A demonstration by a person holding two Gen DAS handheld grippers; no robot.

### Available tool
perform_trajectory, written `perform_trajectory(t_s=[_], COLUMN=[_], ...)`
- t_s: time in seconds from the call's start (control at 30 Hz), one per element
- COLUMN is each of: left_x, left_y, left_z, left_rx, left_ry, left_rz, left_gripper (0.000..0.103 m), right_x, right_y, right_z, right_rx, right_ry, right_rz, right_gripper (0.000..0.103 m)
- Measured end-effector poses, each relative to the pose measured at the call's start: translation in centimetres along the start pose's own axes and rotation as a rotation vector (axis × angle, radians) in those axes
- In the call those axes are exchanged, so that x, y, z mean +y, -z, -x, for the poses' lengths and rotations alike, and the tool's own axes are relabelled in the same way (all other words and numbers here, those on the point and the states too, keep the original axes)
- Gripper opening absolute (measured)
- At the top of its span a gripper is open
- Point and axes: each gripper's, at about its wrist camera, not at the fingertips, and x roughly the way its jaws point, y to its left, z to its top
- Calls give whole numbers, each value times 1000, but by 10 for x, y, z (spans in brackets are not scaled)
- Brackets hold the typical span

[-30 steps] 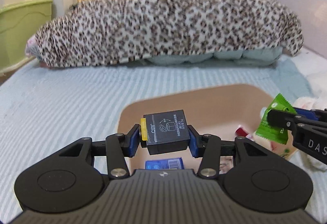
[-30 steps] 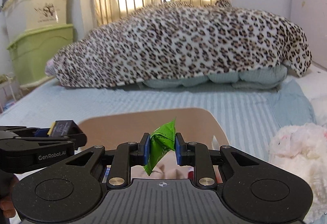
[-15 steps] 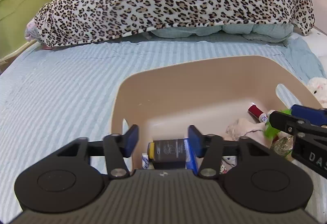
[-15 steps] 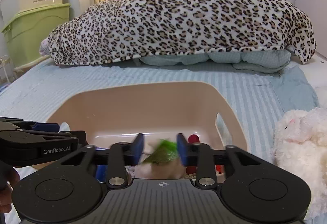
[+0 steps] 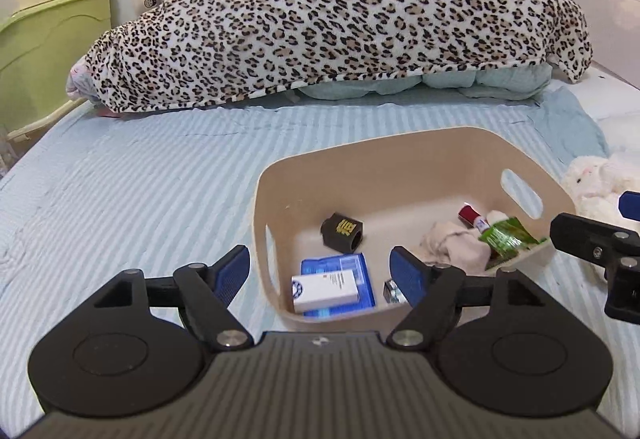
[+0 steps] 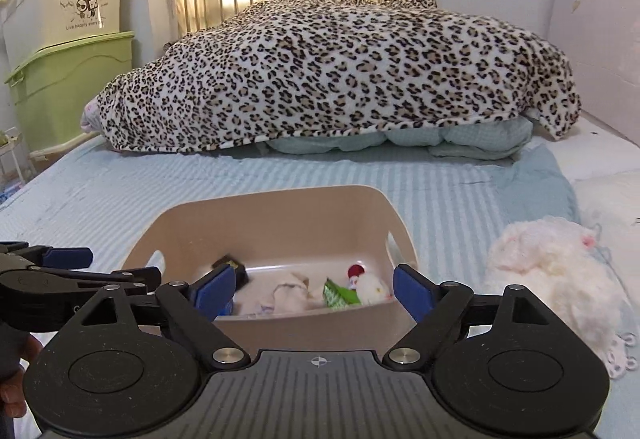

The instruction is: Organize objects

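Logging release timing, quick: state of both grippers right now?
Left gripper: open, holding nothing, over the beige basket.
Right gripper: open, holding nothing; green packet lies in the basket.

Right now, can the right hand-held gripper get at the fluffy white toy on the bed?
Probably yes. The right hand-held gripper is open and empty, and the fluffy white toy lies uncovered on the bed, outside the tan bin, just to its right.

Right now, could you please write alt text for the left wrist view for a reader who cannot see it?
The open left gripper hovers over a beige plastic basket on a blue striped bedsheet. Inside lie a small black box, a white carton on a blue packet, and a green wrapper. A leopard-print blanket lies behind.
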Motion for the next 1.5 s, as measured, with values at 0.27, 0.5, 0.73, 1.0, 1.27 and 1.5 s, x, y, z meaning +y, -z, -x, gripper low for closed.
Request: perform_trajectory(t_s=[0.27, 0.5, 0.73, 1.0, 1.27, 1.5], left_x=[4, 7, 5, 2, 3, 4], left_y=[17, 39, 60, 79, 94, 103], left_z=[46, 80, 108, 133, 154, 174], left_rx=[-8, -7, -18, -16, -16, -21], left_ry=[23, 35, 38, 79, 117, 128], left_rz=[6, 11, -18, -25, -11, -12], left_gripper=[79, 79, 79, 79, 79, 79], right_x=[2, 8, 11, 9, 6, 9], right_y=[15, 31, 52, 71, 86, 92], right_z=[47, 75, 100, 131, 148, 165], right_rx=[12, 35, 56, 44, 53, 45], right_ry=[22, 22, 9, -24, -33, -32], right_rz=[0, 40, 47, 1, -9, 10], right_gripper=[89, 90, 90, 91, 91, 93])
